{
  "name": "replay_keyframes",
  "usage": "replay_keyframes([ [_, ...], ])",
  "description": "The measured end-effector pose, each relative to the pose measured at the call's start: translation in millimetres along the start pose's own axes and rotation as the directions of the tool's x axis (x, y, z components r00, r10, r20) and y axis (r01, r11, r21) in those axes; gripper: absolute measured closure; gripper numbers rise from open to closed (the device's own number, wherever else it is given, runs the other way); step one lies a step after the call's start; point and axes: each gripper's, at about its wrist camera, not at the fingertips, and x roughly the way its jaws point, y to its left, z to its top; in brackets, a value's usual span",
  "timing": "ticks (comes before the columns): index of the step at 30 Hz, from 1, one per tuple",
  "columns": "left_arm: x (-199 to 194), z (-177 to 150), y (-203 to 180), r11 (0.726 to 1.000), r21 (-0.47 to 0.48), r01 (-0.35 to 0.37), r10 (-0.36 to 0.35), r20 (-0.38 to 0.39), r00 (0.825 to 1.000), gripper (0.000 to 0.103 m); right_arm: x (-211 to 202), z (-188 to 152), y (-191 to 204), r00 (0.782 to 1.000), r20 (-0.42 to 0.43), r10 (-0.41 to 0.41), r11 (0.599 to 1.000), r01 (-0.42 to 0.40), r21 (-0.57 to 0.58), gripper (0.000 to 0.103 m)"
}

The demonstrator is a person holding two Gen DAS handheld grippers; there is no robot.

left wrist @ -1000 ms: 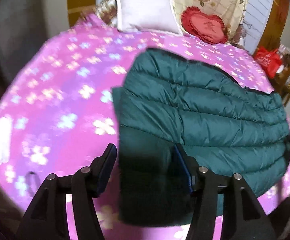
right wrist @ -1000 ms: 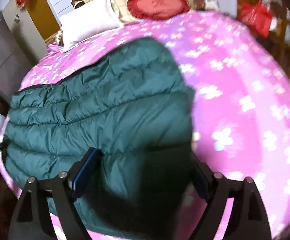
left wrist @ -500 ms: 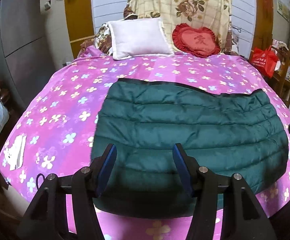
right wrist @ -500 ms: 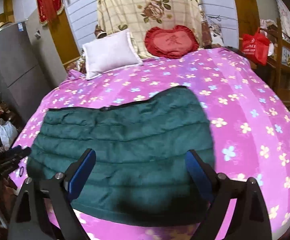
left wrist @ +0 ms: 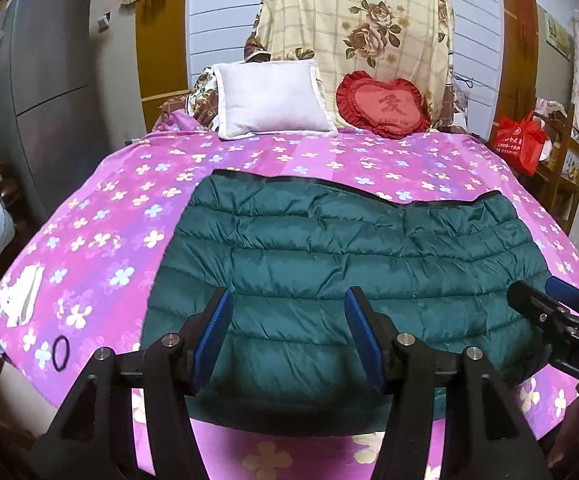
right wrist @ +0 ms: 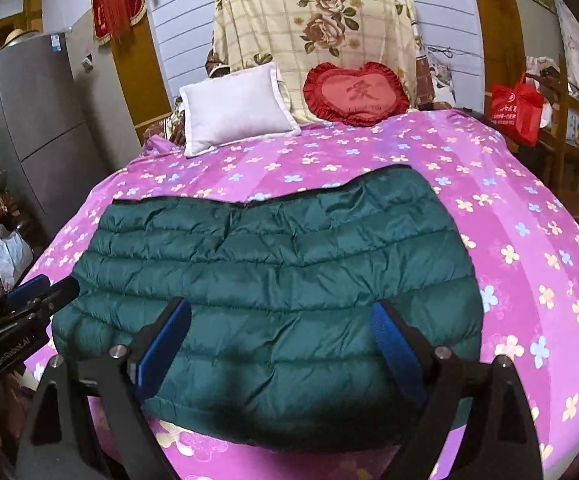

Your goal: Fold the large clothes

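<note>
A dark green quilted puffer jacket [left wrist: 341, 272] lies folded into a wide flat rectangle on the pink flowered bed [left wrist: 129, 216]; it also shows in the right wrist view [right wrist: 273, 280]. My left gripper [left wrist: 287, 316] is open and empty, held above the jacket's near edge. My right gripper [right wrist: 281, 328] is open and empty, also above the near edge. The right gripper shows at the right of the left wrist view [left wrist: 557, 312], and the left gripper at the left of the right wrist view [right wrist: 29, 296].
A white pillow [left wrist: 273, 100] and a red heart cushion [left wrist: 385, 106] lean at the bed's head. A grey fridge [left wrist: 49, 80] stands left, a red bag [left wrist: 521, 146] on shelves right. A black hair tie [left wrist: 60, 353] and white paper [left wrist: 21, 296] lie at the bed's left corner.
Both grippers have pulled back and risen away from the jacket, so the whole bed is now in view. The jacket lies still and flat.
</note>
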Motion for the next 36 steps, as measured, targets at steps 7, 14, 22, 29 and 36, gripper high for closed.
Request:
replay_keyframes([
  [7,2,-6,-2,1.000,-0.001,0.008,-0.008,-0.004,1.000,0.061,-3,-3,9,0.999,0.022,-0.040,0.999,0.040,-0.037,0.007],
  [14,-1,-7,-1,1.000,-0.002,0.015,-0.015,-0.020,1.000,0.061,-7,-2,13,0.998,0.027,-0.050,0.997,0.051,-0.049,0.005],
  [22,-2,-6,2,1.000,0.000,0.008,-0.008,-0.019,1.000,0.061,-6,0,10,0.998,0.018,-0.063,0.998,0.063,-0.016,0.004],
  [29,0,-6,4,1.000,-0.009,0.002,-0.002,-0.024,1.000,0.061,-4,-1,11,0.997,0.009,-0.083,0.996,0.083,-0.027,0.004],
  [36,1,-6,5,1.000,-0.013,-0.002,0.002,-0.029,1.000,0.061,-4,-1,10,0.997,0.004,-0.080,0.996,0.080,-0.030,0.004],
])
